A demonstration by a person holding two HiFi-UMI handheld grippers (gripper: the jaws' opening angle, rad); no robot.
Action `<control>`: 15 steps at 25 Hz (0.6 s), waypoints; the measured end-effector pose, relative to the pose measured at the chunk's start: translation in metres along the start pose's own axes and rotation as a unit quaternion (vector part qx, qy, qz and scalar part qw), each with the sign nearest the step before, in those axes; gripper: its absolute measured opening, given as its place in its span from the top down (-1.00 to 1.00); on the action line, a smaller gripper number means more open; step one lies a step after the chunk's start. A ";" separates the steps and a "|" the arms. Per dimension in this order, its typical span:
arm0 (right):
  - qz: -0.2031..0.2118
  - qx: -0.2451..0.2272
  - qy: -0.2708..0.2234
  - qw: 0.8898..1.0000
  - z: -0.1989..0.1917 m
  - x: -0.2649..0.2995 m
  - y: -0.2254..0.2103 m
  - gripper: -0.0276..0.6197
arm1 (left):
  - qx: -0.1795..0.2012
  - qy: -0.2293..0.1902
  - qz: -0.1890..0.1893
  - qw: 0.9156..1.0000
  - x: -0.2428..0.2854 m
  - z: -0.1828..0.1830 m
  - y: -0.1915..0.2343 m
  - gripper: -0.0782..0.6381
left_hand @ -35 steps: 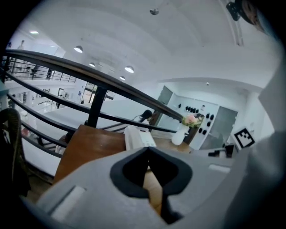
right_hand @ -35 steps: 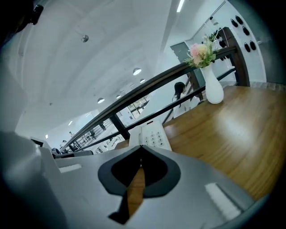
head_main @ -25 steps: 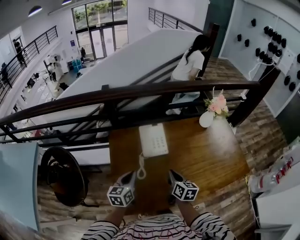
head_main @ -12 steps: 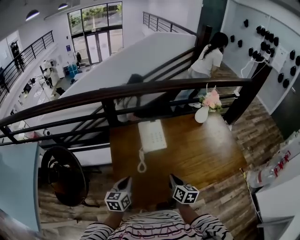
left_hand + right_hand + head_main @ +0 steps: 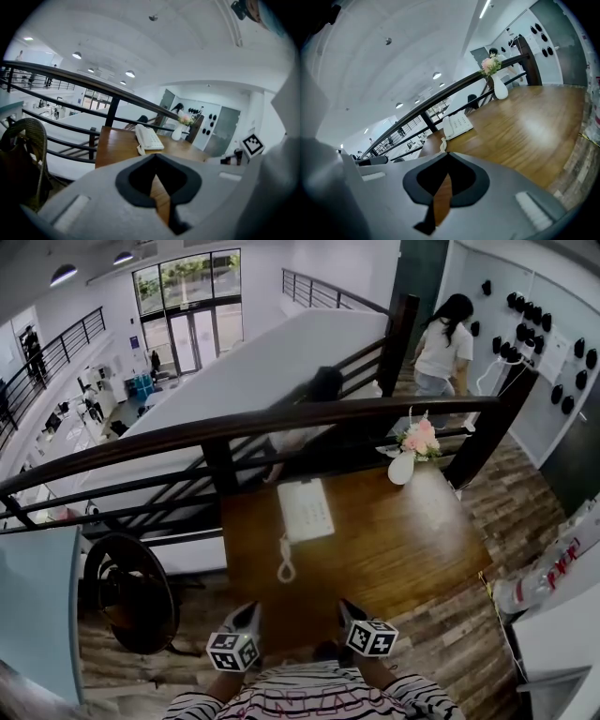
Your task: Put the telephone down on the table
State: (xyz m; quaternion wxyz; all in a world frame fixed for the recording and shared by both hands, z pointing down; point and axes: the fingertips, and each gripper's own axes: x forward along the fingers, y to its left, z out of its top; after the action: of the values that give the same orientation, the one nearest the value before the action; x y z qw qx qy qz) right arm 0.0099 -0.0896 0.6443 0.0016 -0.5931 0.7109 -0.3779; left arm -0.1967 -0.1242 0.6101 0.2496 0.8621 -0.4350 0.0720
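The white telephone [image 5: 306, 509] lies flat on the wooden table [image 5: 403, 549] near the railing, with its coiled cord [image 5: 285, 563] trailing toward me. My left gripper [image 5: 251, 611] and right gripper [image 5: 344, 607] hover side by side at the table's near edge, well short of the cord. Both are shut with nothing between the jaws. In the left gripper view the telephone [image 5: 148, 138] sits far ahead of the shut left gripper [image 5: 154, 158]. The right gripper view shows the telephone [image 5: 458, 125] equally distant from the shut right gripper [image 5: 446, 154].
A white vase of pink flowers [image 5: 409, 457] stands at the table's far right corner. A dark railing [image 5: 281, 423] runs behind the table, with two people beyond it. A round wicker chair [image 5: 127, 592] is left of the table, and bottles on a shelf [image 5: 553, 582] at the right.
Both grippers have drawn back toward me, away from the telephone and its cord. The telephone has stayed in place. The people beyond the railing have walked on.
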 end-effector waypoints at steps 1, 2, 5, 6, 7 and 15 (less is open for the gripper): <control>-0.001 0.000 0.002 1.000 -0.002 -0.001 0.001 0.91 | 0.000 0.000 0.001 1.000 -0.002 -0.001 0.000 0.78; -0.002 0.000 0.003 1.000 -0.003 -0.002 0.001 0.92 | 0.000 0.001 0.002 1.000 -0.003 -0.001 0.001 0.78; -0.007 -0.008 0.006 1.000 -0.004 -0.004 0.001 0.92 | 0.001 0.003 0.005 1.000 -0.005 -0.004 0.000 0.78; -0.009 -0.012 0.005 1.000 -0.003 -0.004 0.001 0.92 | 0.000 0.003 0.005 1.000 -0.006 -0.004 0.000 0.78; -0.010 -0.014 0.005 1.000 -0.003 -0.004 0.002 0.92 | 0.000 0.003 0.005 1.000 -0.006 -0.005 0.000 0.78; -0.013 -0.013 0.002 1.000 0.000 0.000 0.007 0.92 | -0.007 0.002 0.003 1.000 -0.007 -0.004 0.004 0.78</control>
State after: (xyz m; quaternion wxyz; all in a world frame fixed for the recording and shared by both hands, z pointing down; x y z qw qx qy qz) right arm 0.0041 -0.0893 0.6409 -0.0128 -0.6014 0.7080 -0.3700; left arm -0.2037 -0.1196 0.6129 0.2565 0.8587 -0.4379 0.0719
